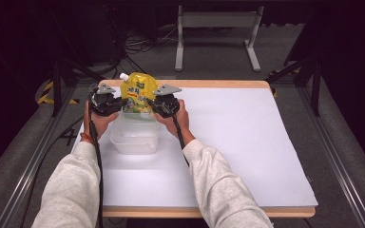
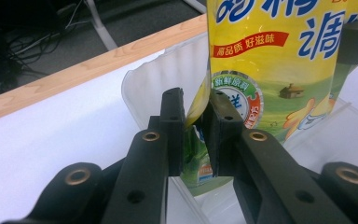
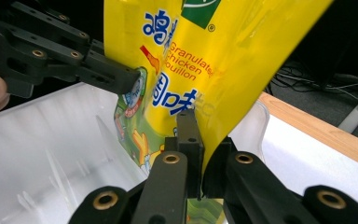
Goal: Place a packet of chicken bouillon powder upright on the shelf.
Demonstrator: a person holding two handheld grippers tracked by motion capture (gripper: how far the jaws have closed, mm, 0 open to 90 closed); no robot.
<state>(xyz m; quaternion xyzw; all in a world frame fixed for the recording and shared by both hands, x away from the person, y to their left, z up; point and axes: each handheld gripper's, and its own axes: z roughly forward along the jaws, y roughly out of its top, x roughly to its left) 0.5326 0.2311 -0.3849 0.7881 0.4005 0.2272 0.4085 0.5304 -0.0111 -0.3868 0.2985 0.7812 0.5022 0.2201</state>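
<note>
Status check from my remote station: both grippers hold one yellow bouillon pouch (image 1: 139,93) upright above the clear plastic container (image 1: 134,137) at the far left part of the table (image 1: 247,156).

Left gripper (image 1: 110,103): in the left gripper view its fingers (image 2: 174,126) are drawn narrow and pinch the pouch's lower side edge (image 2: 196,100) between them. Right gripper (image 1: 160,105): in the right gripper view its fingers (image 3: 189,140) are likewise narrow and clamp the opposite side edge of the pouch (image 3: 200,60). Each hand grips from its own side, so the pouch hangs between the two tools.

Position of the pouch: its white spout (image 1: 123,76) points up and to the left in the high view. Its bottom sits at or just inside the container's far rim; I cannot tell whether it touches the container floor. The container (image 3: 42,154) looks empty apart from the pouch's lower end.

Progress, as I judge it:
1. Grasping of the pouch is done, with a two-sided hold.
2. Carrying it to the container is done or nearly so.
3. Remaining: lower or lay the pouch fully inside the walls, then open both sets of fingers and withdraw.

I rate the work as past its midpoint, with placement and release outstanding.
</note>
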